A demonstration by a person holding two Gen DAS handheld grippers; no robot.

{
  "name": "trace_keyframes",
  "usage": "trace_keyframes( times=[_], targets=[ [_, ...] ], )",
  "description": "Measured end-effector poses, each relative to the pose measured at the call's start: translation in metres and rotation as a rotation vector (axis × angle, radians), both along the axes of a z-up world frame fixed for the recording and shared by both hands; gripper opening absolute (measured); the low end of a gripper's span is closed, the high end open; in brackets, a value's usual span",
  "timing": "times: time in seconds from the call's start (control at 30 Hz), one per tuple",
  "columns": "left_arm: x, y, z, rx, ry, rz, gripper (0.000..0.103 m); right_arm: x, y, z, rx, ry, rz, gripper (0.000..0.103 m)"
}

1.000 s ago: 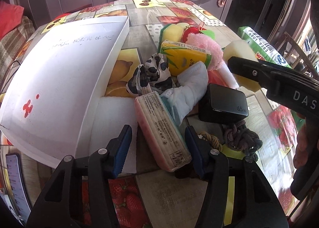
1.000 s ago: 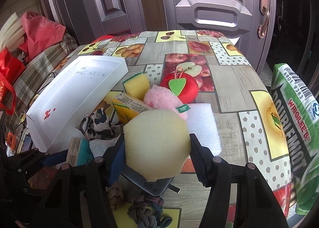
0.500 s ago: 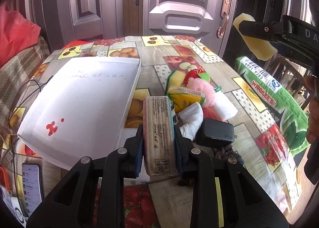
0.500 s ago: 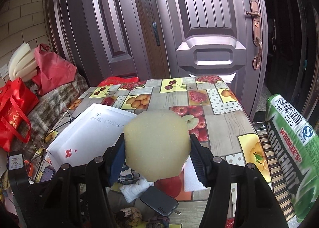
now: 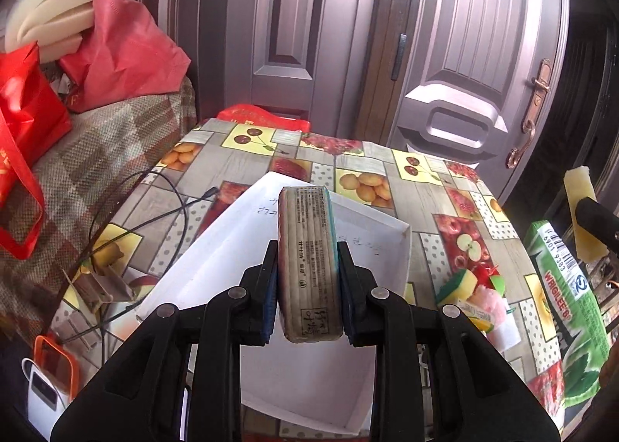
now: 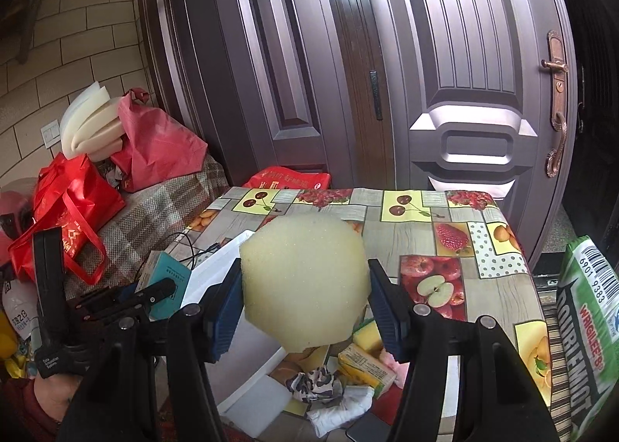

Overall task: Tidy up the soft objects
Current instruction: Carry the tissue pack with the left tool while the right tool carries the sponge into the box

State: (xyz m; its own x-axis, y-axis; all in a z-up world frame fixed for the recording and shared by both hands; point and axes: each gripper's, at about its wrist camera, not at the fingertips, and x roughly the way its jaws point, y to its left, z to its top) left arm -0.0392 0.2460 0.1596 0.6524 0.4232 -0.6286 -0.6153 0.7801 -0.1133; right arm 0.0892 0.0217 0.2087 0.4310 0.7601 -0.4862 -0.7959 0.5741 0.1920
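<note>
At frame right we read "WRIGLEY'S DOUBLEMINT" on the green pack (image 6: 588, 329). Our left gripper (image 5: 307, 279) pinches a tissue pack (image 5: 309, 260) at centre; our right gripper (image 6: 305, 300) clamps the sponge (image 6: 305, 279).

Between the left gripper's (image 5: 307, 281) blue pads sits a beige, line-printed packet (image 5: 309, 264) with a teal edge; below it lies a white tray (image 5: 390, 244). The right gripper (image 6: 305, 306) frames a pale yellow sponge (image 6: 303, 281). Beneath both, the tablecloth (image 5: 390, 179) shows grey wood squares with cherries, apples and strawberries.
</note>
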Motion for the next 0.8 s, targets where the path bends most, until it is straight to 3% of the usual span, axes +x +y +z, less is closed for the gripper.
trace_keyframes(
  times=[0.13,0.3,0.43,0.53,0.57,0.6,0.67,0.7,0.8],
  targets=[
    [0.0,0.029,-0.025,-0.048,0.066,0.082,0.026,0.003,0.041,-0.03,-0.064,0.117,0.07,0.061],
    [0.001,0.035,-0.065,-0.107,0.142,0.123,0.026,0.0,0.087,-0.091,-0.188,0.259,0.149,0.061],
    [0.004,0.041,-0.079,-0.128,0.163,0.131,0.026,-0.002,0.113,-0.115,-0.261,0.249,0.161,0.061],
    [0.005,0.048,-0.081,-0.147,0.146,0.133,0.026,-0.001,0.124,-0.117,-0.243,0.256,0.149,0.063],
    [0.004,0.051,-0.082,-0.167,0.135,0.129,0.027,-0.001,0.125,-0.116,-0.231,0.259,0.149,0.073],
    [0.004,0.054,-0.082,-0.177,0.123,0.13,0.031,-0.001,0.126,-0.117,-0.225,0.256,0.143,0.082],
    [0.002,0.054,-0.08,-0.155,0.097,0.145,0.069,0.0,0.125,-0.115,-0.204,0.223,0.126,0.103],
    [0.0,0.054,-0.078,-0.142,0.074,0.149,0.103,0.0,0.121,-0.113,-0.198,0.202,0.118,0.103],
    [-0.008,0.052,-0.072,-0.111,0.03,0.164,0.103,0.002,0.107,-0.107,-0.177,0.171,0.084,0.103]
  ],
)
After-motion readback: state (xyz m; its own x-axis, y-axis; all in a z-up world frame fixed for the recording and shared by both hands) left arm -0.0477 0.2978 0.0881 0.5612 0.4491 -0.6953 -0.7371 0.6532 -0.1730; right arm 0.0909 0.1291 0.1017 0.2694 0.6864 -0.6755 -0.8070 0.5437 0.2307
